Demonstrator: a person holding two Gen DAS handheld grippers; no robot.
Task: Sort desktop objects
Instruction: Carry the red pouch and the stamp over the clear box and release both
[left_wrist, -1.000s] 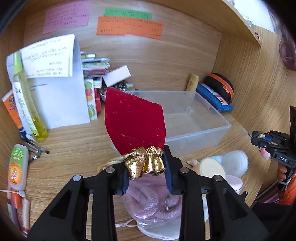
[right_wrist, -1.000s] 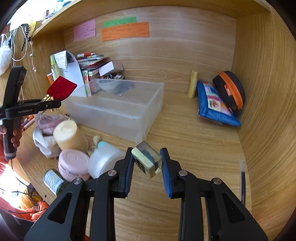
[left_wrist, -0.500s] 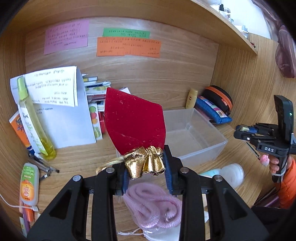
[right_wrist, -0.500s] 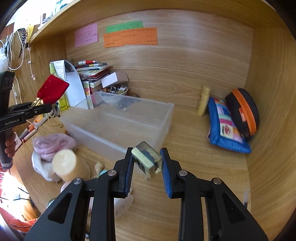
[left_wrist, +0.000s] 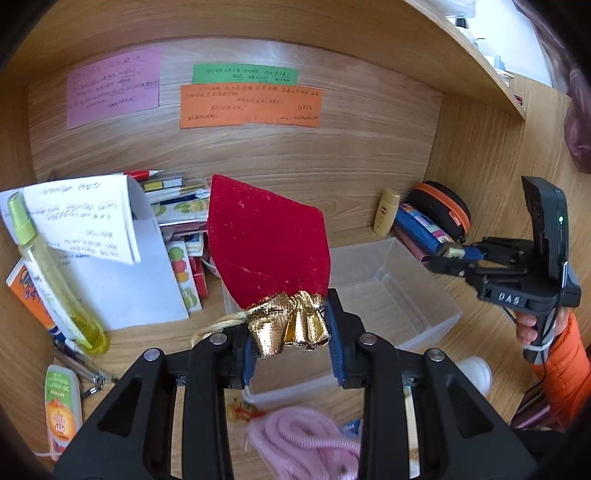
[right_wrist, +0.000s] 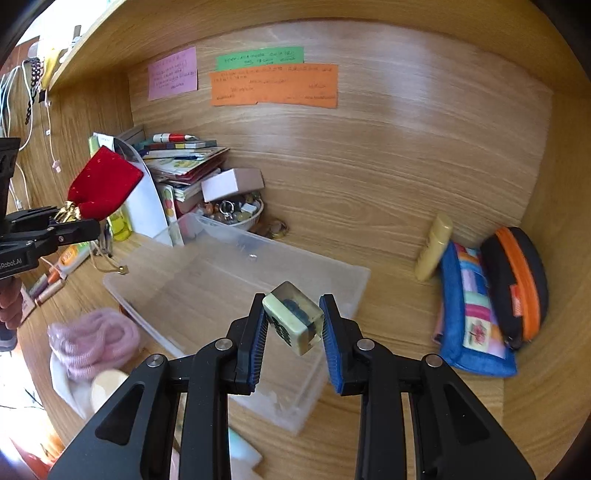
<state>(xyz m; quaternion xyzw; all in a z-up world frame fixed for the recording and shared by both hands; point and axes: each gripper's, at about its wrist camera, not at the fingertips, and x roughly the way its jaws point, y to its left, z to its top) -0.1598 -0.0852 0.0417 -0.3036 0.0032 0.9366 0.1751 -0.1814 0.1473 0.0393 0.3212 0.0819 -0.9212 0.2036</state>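
My left gripper (left_wrist: 291, 343) is shut on the gold neck of a red velvet pouch (left_wrist: 266, 251), held up in the air above the near left rim of a clear plastic box (left_wrist: 391, 291). My right gripper (right_wrist: 293, 326) is shut on a small pale-green block with a dark inlay (right_wrist: 293, 321), held above the box's near right corner (right_wrist: 325, 387). The left gripper with the red pouch (right_wrist: 101, 184) shows at the left of the right wrist view. The right gripper (left_wrist: 454, 256) shows at the right of the left wrist view.
Pink cord (right_wrist: 96, 339) and jars lie in front of the box. A paper stand (left_wrist: 110, 258), books (right_wrist: 184, 166) and a trinket bowl (right_wrist: 232, 212) stand behind it. A yellow bottle (left_wrist: 48, 269) and tubes are left; a blue pouch (right_wrist: 472, 314) and black-orange case (right_wrist: 517, 280) are right.
Both grippers have risen and moved forward toward the clear box, each still holding its object. The jars and pink cord have dropped toward the bottom of both views.
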